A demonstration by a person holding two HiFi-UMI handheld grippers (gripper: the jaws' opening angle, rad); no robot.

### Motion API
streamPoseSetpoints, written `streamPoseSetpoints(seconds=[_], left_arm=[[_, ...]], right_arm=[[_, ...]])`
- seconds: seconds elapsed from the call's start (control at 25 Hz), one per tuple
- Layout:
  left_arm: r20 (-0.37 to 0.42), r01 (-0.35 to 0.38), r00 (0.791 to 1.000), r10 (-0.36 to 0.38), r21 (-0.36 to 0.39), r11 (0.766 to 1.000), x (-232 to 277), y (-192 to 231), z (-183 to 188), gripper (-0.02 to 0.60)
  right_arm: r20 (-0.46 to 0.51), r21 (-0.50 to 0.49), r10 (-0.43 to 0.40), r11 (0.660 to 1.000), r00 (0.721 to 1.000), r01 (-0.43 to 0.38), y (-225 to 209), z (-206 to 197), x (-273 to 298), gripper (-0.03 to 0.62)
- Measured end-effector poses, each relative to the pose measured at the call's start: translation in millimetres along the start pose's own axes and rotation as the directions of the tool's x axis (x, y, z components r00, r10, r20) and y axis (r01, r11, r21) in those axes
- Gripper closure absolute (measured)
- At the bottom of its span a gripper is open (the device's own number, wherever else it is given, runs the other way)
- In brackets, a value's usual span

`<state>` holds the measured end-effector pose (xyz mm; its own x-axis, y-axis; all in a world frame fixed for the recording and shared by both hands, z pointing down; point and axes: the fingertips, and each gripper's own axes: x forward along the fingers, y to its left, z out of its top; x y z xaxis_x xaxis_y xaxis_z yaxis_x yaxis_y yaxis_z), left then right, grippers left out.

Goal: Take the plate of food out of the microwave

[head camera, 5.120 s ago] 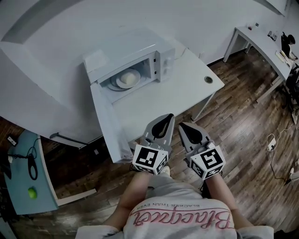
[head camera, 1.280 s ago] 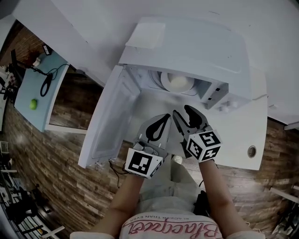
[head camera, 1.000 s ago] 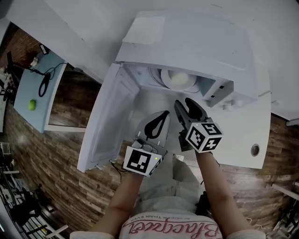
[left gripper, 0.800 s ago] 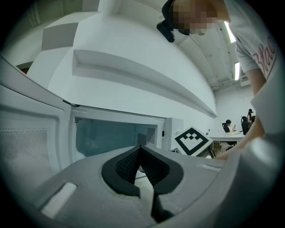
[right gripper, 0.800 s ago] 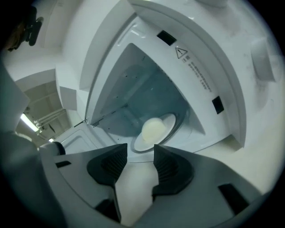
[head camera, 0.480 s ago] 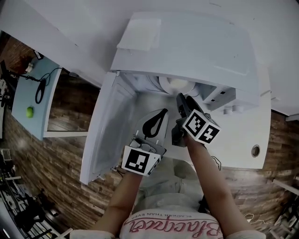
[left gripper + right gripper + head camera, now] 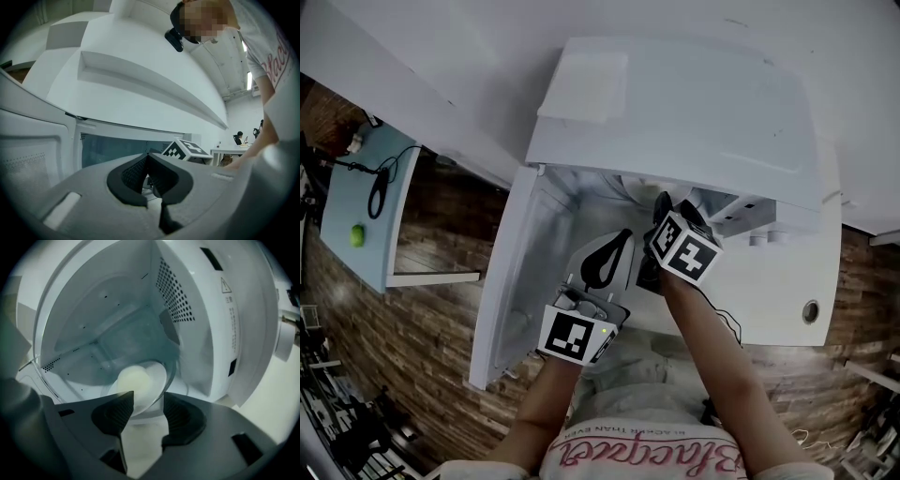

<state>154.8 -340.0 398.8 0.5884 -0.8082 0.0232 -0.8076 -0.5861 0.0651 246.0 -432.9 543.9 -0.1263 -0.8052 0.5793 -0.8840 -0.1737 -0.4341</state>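
The white microwave [image 7: 694,103] stands with its door [image 7: 520,272] swung open to the left. Inside, in the right gripper view, a white plate [image 7: 157,376] bearing a pale round bun [image 7: 133,380] rests on the glass turntable. My right gripper [image 7: 149,401] is open at the cavity's mouth, the plate's near rim showing in the gap between its jaws, apart from both. From the head view the right gripper [image 7: 662,204] reaches under the microwave's top, which hides the plate. My left gripper [image 7: 614,251] hangs back before the opening, shut on nothing; it is also shown in its own view [image 7: 148,164].
The microwave sits on a white table [image 7: 787,281] with a round cable hole [image 7: 810,310]. The perforated right cavity wall [image 7: 180,296] is close beside the plate. A teal desk [image 7: 356,187] with a green ball [image 7: 358,234] lies far left over wooden floor.
My right gripper has moved forward from in front of the microwave into its mouth, toward the plate. The left gripper stayed back near the door.
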Motion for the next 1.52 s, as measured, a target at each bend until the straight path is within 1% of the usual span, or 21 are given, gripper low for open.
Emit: streamPoseSetpoints(seconds=[0.08, 0.16, 0.24, 0.44, 0.52, 0.6, 0.68, 0.84, 0.96, 1.16, 1.32, 1.52], left_arm=[[-0.005, -0.001, 1.0, 0.001, -0.017, 1.0, -0.3, 3.7, -1.6, 0.577], [-0.01, 0.0, 1.0, -0.001, -0.028, 1.0, 0.2, 6.4, -3.9, 0.577], [-0.015, 0.003, 1.0, -0.004, -0.034, 0.999, 0.5, 7.4, -6.5, 0.577], [-0.031, 0.014, 0.999, -0.015, -0.041, 0.999, 1.7, 5.8, -13.8, 0.577], [-0.037, 0.019, 0.999, -0.02, -0.043, 0.999, 1.6, 4.7, -16.1, 0.577], [-0.042, 0.02, 0.999, -0.022, -0.044, 0.999, 0.4, 4.7, -18.1, 0.577], [-0.047, 0.018, 0.999, -0.02, -0.046, 0.999, -1.3, 5.8, -19.6, 0.577], [-0.055, 0.017, 0.998, -0.019, -0.049, 0.999, -3.8, 6.3, -22.6, 0.577], [-0.059, 0.019, 0.998, -0.022, -0.048, 0.999, -5.5, 4.6, -24.8, 0.577], [-0.075, 0.023, 0.997, -0.027, -0.051, 0.998, -9.4, 0.6, -30.0, 0.577], [-0.083, 0.032, 0.996, -0.036, -0.049, 0.998, -12.3, -6.1, -32.5, 0.577], [-0.091, 0.033, 0.995, -0.038, -0.054, 0.998, -14.4, -9.8, -36.7, 0.577]], right_arm=[[0.0, -0.057, -0.034, 0.998, 0.999, 0.034, 1.1, -0.6, 3.0, 0.4], [0.002, -0.095, -0.048, 0.994, 0.999, 0.048, 2.7, -0.7, 3.9, 0.394], [-0.011, -0.1, -0.037, 0.994, 0.999, 0.036, 3.6, -2.9, 2.8, 0.393], [-0.065, -0.083, 0.024, 0.996, 0.998, -0.03, 0.3, -6.7, -3.6, 0.404], [-0.106, -0.04, 0.037, 0.998, 0.994, -0.042, -2.3, -6.5, -4.2, 0.422], [-0.154, 0.035, 0.056, 0.998, 0.986, -0.051, -3.7, -7.0, -3.5, 0.443], [-0.184, 0.116, 0.09, 0.991, 0.979, -0.069, -3.5, -8.4, -3.2, 0.462], [-0.175, 0.233, 0.174, 0.964, 0.969, -0.131, -0.8, -11.9, -4.5, 0.485], [-0.137, 0.351, 0.254, 0.916, 0.957, -0.193, 2.3, -15.2, -5.0, 0.51], [-0.061, 0.515, 0.371, 0.807, 0.927, -0.289, 5.6, -17.5, -7.4, 0.543], [0.008, 0.608, 0.44, 0.71, 0.898, -0.354, 4.5, -16.3, -10.4, 0.563], [0.088, 0.672, 0.493, 0.612, 0.865, -0.417, 1.5, -14.6, -15.3, 0.574]])
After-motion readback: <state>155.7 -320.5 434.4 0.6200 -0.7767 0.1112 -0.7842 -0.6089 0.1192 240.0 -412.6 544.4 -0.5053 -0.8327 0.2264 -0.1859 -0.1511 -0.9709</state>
